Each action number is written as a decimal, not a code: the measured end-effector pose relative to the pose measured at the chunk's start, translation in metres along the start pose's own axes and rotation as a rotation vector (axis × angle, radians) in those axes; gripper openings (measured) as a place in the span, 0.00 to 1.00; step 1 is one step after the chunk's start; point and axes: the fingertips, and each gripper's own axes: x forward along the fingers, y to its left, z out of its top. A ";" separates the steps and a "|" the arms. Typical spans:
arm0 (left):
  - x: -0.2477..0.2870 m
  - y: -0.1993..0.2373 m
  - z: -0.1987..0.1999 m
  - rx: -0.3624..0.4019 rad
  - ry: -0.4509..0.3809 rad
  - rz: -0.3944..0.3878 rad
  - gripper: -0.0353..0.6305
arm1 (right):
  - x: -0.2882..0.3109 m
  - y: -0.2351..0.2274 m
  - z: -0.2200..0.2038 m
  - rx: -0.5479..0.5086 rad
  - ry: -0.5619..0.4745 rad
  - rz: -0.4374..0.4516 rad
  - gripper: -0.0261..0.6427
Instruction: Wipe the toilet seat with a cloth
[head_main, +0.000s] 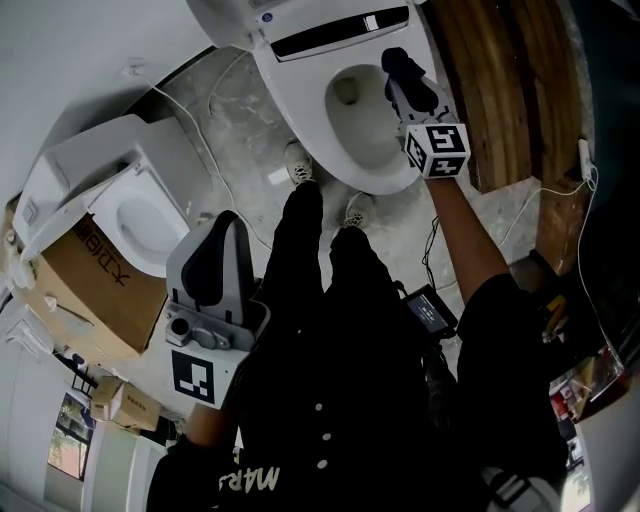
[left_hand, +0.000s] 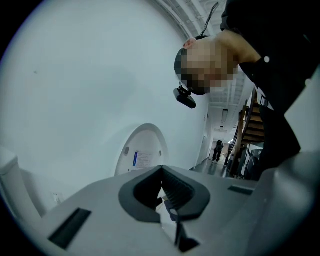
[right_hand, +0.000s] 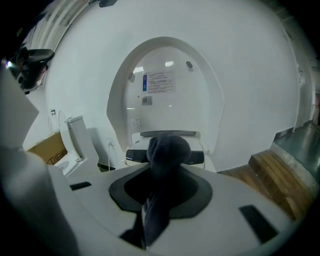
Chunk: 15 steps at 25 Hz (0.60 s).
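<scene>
Cloth (head_main: 398, 62) bunched in clenched right tongs (head_main: 408, 95) at toilet seat (head_main: 300, 95); left tongs (head_main: 213, 262) closed, empty.

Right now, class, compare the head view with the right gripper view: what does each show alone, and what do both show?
Only the head view: the toilet bowl opening, the person's shoes, and the left hand-held gripper held low. Only the right gripper view: the raised lid face with its printed label. Both: the dark cloth clamped in the right hand-held gripper, and the second toilet beside a cardboard box.
</scene>
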 end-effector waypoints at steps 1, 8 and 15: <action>0.000 0.003 -0.004 -0.006 0.005 0.002 0.06 | 0.008 0.003 -0.004 0.011 0.005 0.003 0.17; -0.003 0.022 -0.026 -0.033 0.036 0.019 0.06 | 0.061 0.020 -0.028 -0.012 0.046 0.021 0.17; -0.003 0.038 -0.045 -0.068 0.062 0.040 0.06 | 0.103 0.023 -0.060 -0.052 0.129 0.028 0.17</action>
